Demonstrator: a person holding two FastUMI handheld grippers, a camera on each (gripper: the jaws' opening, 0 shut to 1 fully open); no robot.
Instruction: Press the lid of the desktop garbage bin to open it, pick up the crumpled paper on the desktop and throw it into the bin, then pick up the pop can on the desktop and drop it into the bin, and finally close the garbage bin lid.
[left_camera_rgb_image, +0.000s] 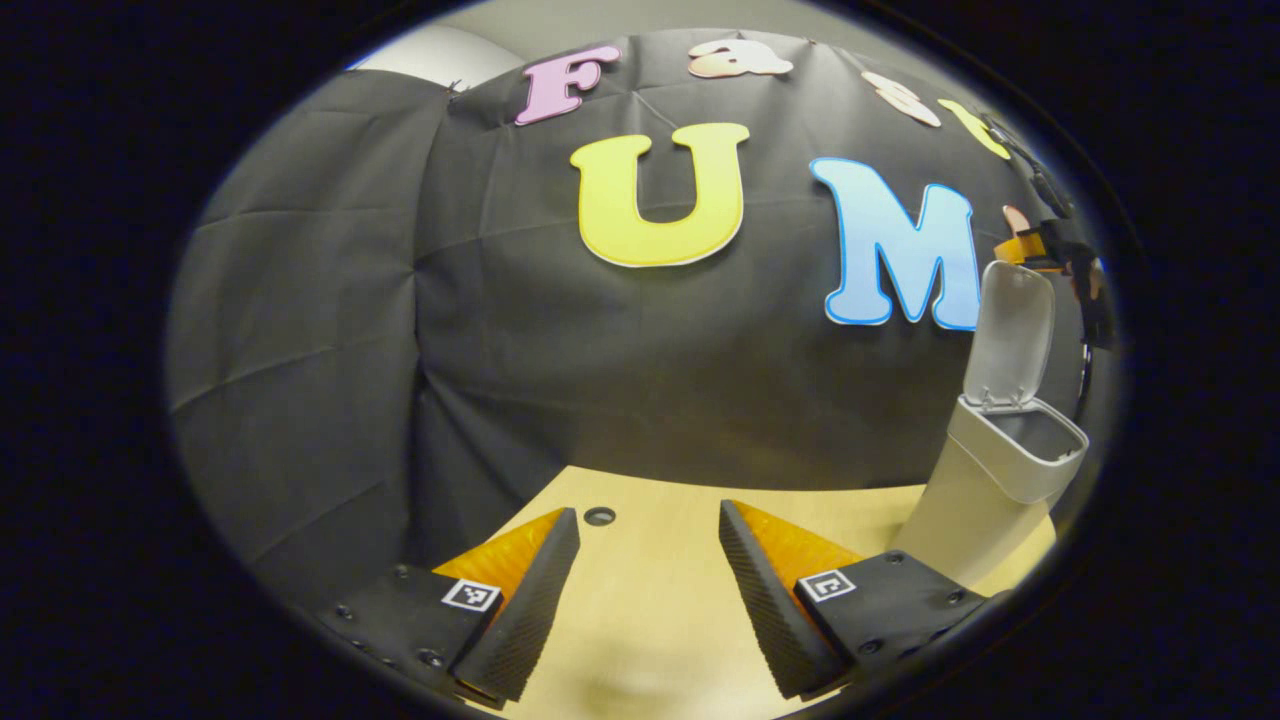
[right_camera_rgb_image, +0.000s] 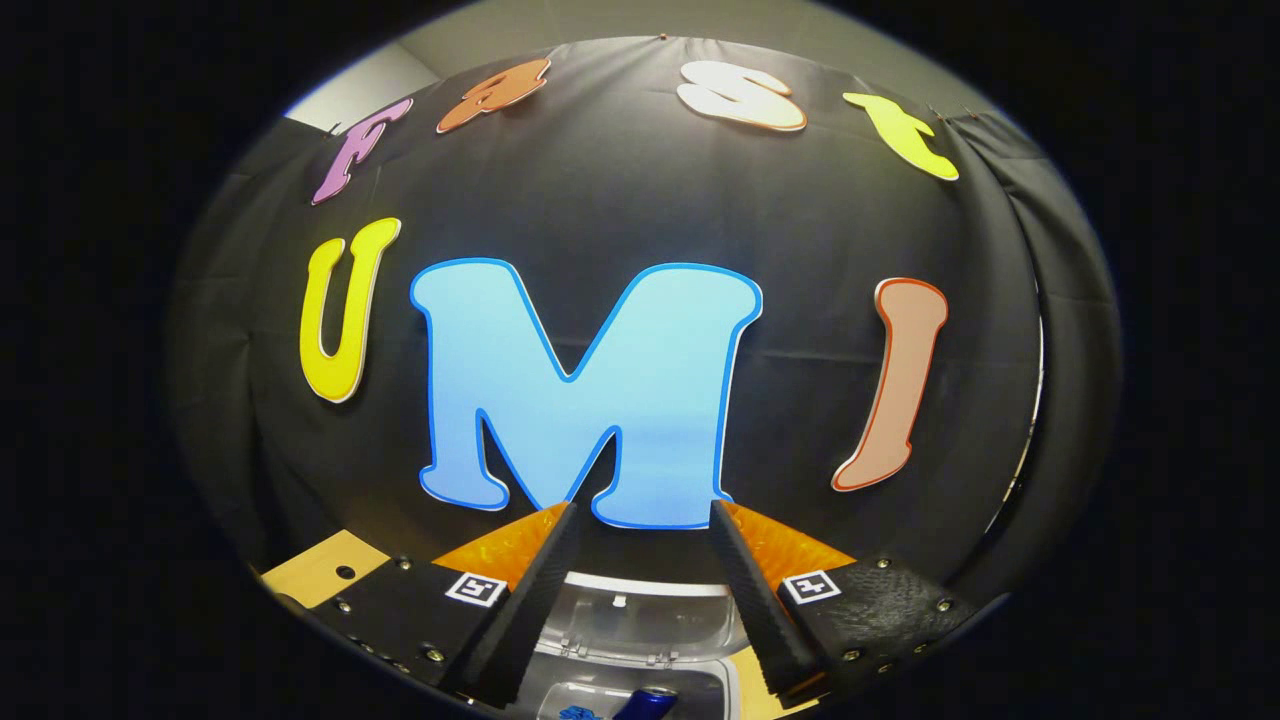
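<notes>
The pale desktop bin (left_camera_rgb_image: 1000, 470) stands at the right of the left gripper view with its lid (left_camera_rgb_image: 1012, 330) flipped upright. My left gripper (left_camera_rgb_image: 648, 512) is open over the wooden table (left_camera_rgb_image: 650, 620), left of the bin, with nothing between its fingers. My right gripper (left_camera_rgb_image: 1050, 245) hovers just above the raised lid. In the right gripper view, my right gripper (right_camera_rgb_image: 642, 507) is open and empty, looking down past the lid's inner side (right_camera_rgb_image: 640, 615). A blue pop can (right_camera_rgb_image: 650, 703) shows in the bin's opening right below it. I see no crumpled paper.
A small round hole (left_camera_rgb_image: 599, 516) sits in the table near its far edge, by the black cloth wall. A corner of the table (right_camera_rgb_image: 320, 570) shows at the lower left of the right gripper view.
</notes>
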